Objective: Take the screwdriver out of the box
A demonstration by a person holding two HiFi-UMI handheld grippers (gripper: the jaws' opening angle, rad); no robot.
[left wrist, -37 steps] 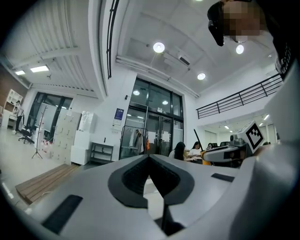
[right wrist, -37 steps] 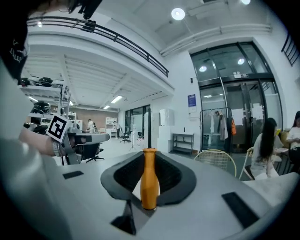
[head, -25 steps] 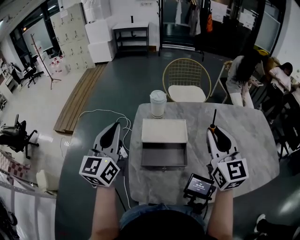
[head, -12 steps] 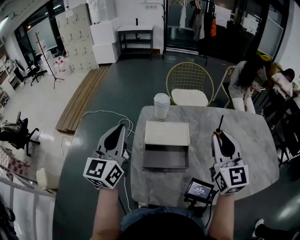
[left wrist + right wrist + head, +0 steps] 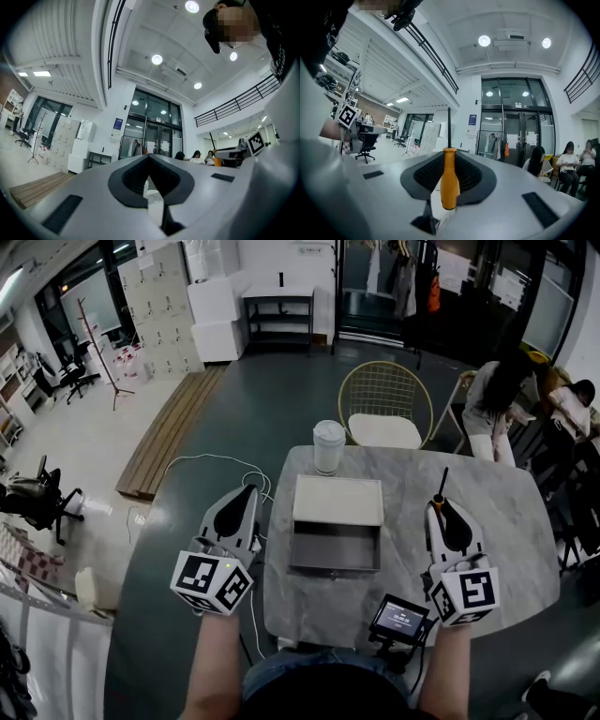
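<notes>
The box [image 5: 337, 501] lies mid-table with a pale lid and its grey drawer [image 5: 335, 549] pulled open toward me; nothing shows inside the drawer. My right gripper [image 5: 439, 506] is to the right of the box, above the table, and is shut on the screwdriver [image 5: 440, 493]. In the right gripper view the orange handle [image 5: 449, 180] stands upright between the jaws of the right gripper [image 5: 449, 157], and the black shaft [image 5: 449, 126] points up. My left gripper [image 5: 247, 493] hovers off the table's left edge, level with the box; its jaws [image 5: 149, 157] meet with nothing between them.
A lidded paper cup [image 5: 328, 446] stands behind the box. Beyond the marble table [image 5: 497, 531] is a gold wire chair [image 5: 385, 409]. A small screen device [image 5: 398, 618] sits at the near edge. White cable [image 5: 211, 465] runs across the floor at the left. People sit far right [image 5: 497, 390].
Both grippers keep almost still, and the screwdriver stays in the right one. Only the head view has shifted a little.
</notes>
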